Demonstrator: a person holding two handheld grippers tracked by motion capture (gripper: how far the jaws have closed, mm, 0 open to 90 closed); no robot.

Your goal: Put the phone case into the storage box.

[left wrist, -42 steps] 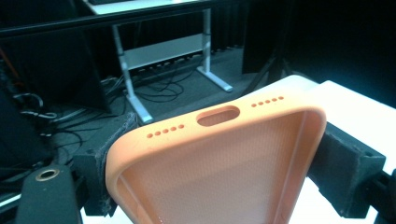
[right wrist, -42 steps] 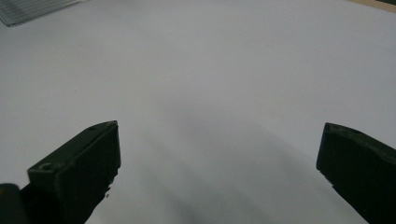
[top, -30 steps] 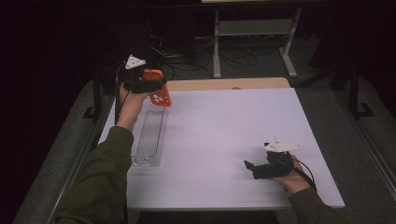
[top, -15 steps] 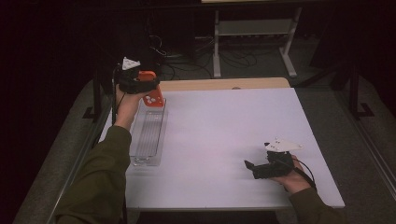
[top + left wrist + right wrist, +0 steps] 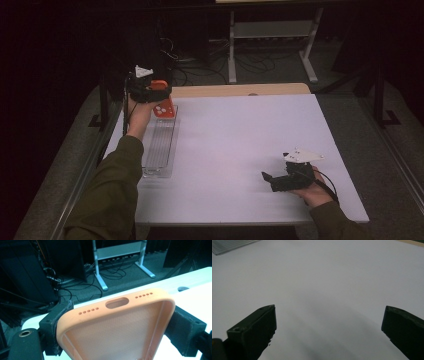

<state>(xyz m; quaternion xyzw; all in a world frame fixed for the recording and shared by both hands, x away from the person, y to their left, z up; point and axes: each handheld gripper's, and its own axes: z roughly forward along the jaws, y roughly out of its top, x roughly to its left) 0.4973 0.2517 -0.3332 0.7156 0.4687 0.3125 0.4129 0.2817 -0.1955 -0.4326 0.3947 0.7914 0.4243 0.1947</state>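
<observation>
Orange silicone phone case (image 5: 163,106), pinched crosswise in the left tongs (image 5: 159,96), hung over the far end of the long clear ribbed tray (image 5: 159,149), while the spread right tongs (image 5: 267,178) rested well apart on the white bench (image 5: 240,145).

Lab – tangled floor cables (image 5: 200,67), metal stand (image 5: 270,40)

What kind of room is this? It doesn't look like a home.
Probably a lab or recording workshop: a bare white table in a dark room, loose cables on the floor behind it, and a metal stand at the back.
</observation>
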